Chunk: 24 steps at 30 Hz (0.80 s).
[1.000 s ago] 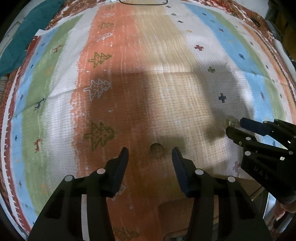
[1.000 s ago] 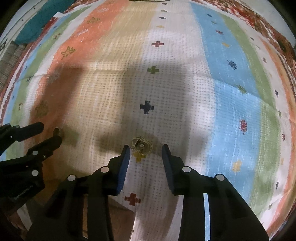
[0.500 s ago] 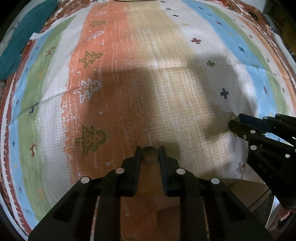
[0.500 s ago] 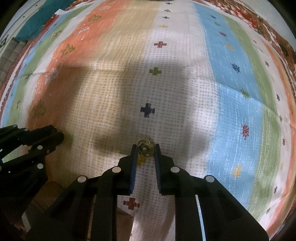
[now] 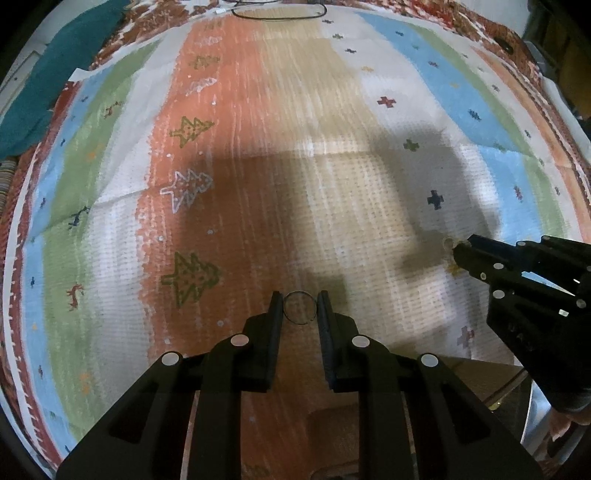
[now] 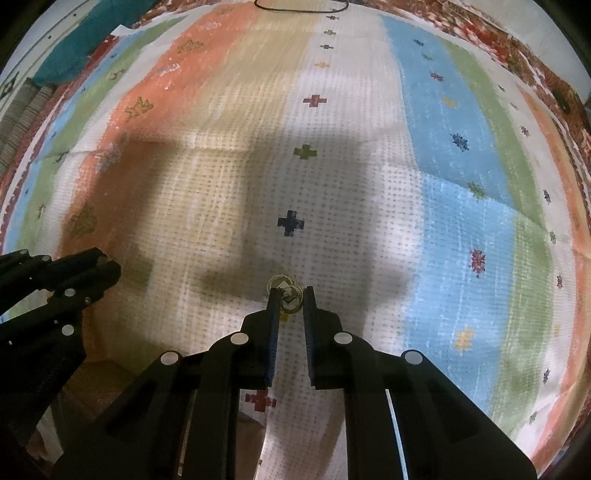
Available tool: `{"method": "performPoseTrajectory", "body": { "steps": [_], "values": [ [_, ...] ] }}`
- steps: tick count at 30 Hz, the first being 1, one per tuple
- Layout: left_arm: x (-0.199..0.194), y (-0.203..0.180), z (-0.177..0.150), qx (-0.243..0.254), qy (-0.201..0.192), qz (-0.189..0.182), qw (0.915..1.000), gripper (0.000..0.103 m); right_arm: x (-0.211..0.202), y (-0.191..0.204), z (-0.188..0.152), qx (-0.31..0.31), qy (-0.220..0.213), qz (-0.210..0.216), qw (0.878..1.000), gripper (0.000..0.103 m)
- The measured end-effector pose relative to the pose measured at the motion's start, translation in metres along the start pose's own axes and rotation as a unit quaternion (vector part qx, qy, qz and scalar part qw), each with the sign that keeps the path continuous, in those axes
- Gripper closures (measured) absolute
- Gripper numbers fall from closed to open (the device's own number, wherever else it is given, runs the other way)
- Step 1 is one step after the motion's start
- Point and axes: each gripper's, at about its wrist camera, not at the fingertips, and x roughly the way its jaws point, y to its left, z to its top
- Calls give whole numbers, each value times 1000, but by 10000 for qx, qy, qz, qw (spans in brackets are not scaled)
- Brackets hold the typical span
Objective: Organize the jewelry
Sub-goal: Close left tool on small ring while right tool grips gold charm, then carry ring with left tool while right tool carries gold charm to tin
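One thin, plain metal ring (image 5: 300,307), round and dark-toned, is held upright between the left gripper's (image 5: 300,310) fingertips. One cluster of small gold-toned linked rings (image 6: 286,291) sits pinched between the right gripper's (image 6: 290,301) fingertips; finer detail indistinct.

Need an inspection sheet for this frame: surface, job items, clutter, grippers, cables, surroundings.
Surface: striped cloth with tree and cross motifs, creased, partly in shadow.
Job's things: thin ring between the left fingertips; gold ring cluster between the right fingertips.
Clutter: nothing seen.
Grippers: left gripper shut on the ring; right gripper shut on the ring cluster. Whether either piece is off the cloth cannot be told.
Cables: black cable looped at the far edge of the cloth.
Surroundings: teal fabric at far left; patterned rug under the cloth at the far right.
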Motion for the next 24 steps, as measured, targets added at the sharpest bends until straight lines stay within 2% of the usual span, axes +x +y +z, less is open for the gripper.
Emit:
{"method": "performPoseTrajectory", "body": {
  "steps": [13, 24],
  "values": [
    [-20, 5, -15, -7, -158, -77, 9998, 85, -41, -13, -11, 23, -329, 181, 9993, 89],
    [-43, 0, -26, 56, -381, -74, 9992, 85, -61, -5, -21, 28, -565, 179, 9982, 89]
  ]
}}
